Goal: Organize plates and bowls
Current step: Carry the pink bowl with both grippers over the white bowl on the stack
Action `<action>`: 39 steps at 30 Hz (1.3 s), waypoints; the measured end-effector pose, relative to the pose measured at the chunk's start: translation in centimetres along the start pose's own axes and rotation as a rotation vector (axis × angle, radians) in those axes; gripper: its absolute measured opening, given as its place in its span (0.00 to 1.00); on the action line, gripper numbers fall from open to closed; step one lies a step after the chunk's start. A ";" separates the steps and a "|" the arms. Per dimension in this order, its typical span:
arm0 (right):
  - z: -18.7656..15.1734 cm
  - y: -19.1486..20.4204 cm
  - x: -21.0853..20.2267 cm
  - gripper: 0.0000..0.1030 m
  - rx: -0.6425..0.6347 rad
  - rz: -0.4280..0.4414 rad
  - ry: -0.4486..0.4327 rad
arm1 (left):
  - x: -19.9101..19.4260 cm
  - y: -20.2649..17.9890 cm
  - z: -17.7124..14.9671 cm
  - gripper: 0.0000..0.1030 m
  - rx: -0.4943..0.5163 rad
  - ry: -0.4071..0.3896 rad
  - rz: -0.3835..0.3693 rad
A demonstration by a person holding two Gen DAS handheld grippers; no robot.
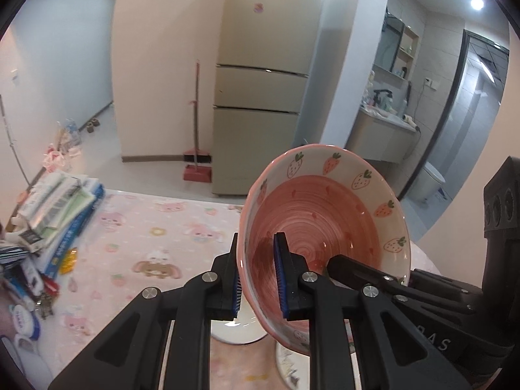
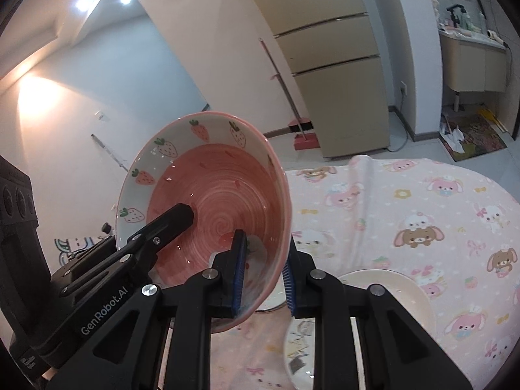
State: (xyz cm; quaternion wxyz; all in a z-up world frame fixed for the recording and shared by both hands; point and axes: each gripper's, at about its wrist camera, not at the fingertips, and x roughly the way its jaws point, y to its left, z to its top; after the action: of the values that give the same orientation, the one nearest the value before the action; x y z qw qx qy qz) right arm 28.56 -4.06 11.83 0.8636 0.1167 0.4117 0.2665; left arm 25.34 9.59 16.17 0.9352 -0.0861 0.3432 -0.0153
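Both hand-held grippers, left point(image 1: 256, 279) and right point(image 2: 265, 276), are clamped on opposite rims of the tilted strawberry bowl point(image 1: 325, 214), held above the worktop point(image 1: 146, 243); plates point(image 2: 390, 295), possibly stacked, lie just below, near side.

Left gripper point(image 1: 258, 279): pads clamped on one wall of the tilted pink strawberry-patterned ceramic bowl point(image 1: 328, 208).
Right gripper point(image 2: 263, 276): pads clamped on the opposite wall.
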 end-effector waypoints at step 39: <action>-5.6 -0.6 12.6 0.25 0.030 -0.087 0.255 | 9.0 7.3 -10.8 0.18 -0.118 0.011 0.019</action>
State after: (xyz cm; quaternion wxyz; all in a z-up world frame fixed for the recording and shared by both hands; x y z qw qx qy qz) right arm 31.02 2.31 -0.12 0.8131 0.0769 0.5267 0.2355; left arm 25.01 14.32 1.09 0.9267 -0.1380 0.3492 0.0133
